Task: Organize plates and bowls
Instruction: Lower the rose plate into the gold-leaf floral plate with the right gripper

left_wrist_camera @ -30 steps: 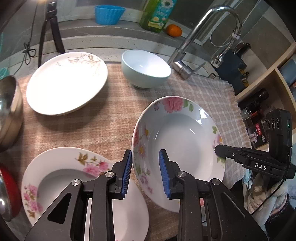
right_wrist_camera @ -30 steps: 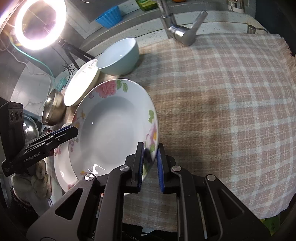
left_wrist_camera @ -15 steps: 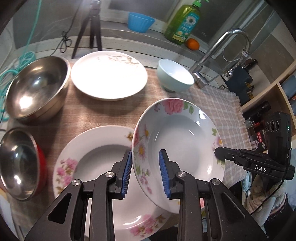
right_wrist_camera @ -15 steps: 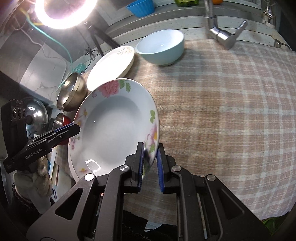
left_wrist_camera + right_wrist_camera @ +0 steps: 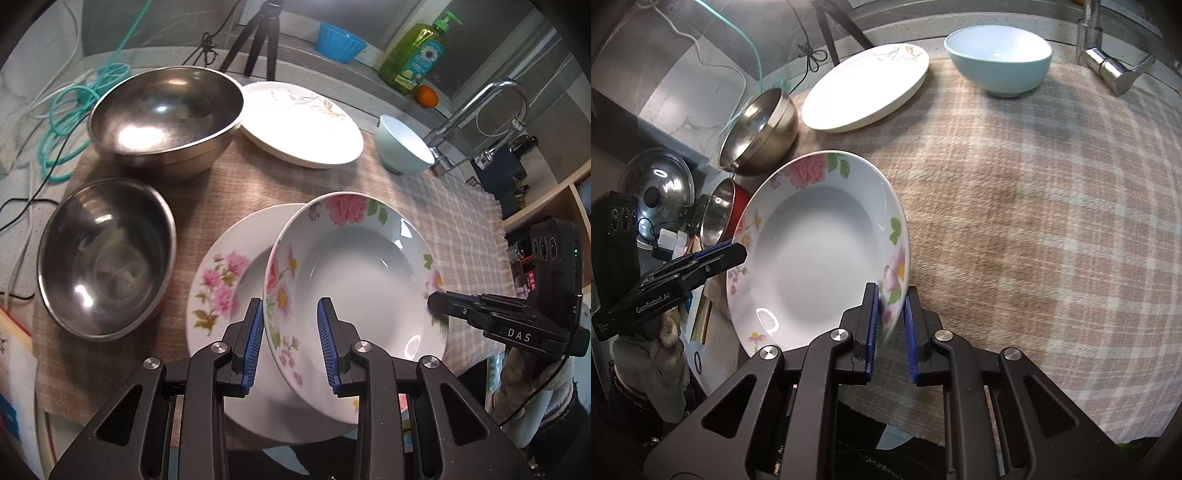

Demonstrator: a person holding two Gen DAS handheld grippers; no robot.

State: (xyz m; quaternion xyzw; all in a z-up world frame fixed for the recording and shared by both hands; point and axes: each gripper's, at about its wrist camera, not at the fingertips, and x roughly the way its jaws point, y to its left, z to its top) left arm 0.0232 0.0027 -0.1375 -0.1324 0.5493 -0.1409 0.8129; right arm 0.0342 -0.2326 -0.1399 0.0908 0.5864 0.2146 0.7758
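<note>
Since the earlier frame both grippers have carried the floral deep plate (image 5: 354, 280) leftward across the surface (image 5: 1034, 206); it now hangs tilted over a second floral plate (image 5: 221, 284) lying flat on the checked cloth. Left gripper (image 5: 291, 343) pinches the plate's left rim; right gripper (image 5: 890, 328) is pressed onto the opposite rim. To the left stand two steel bowls (image 5: 107, 254). Farther off sit a white plate (image 5: 303, 125) and a pale blue bowl (image 5: 402, 147), near the tap (image 5: 480, 110).
</note>
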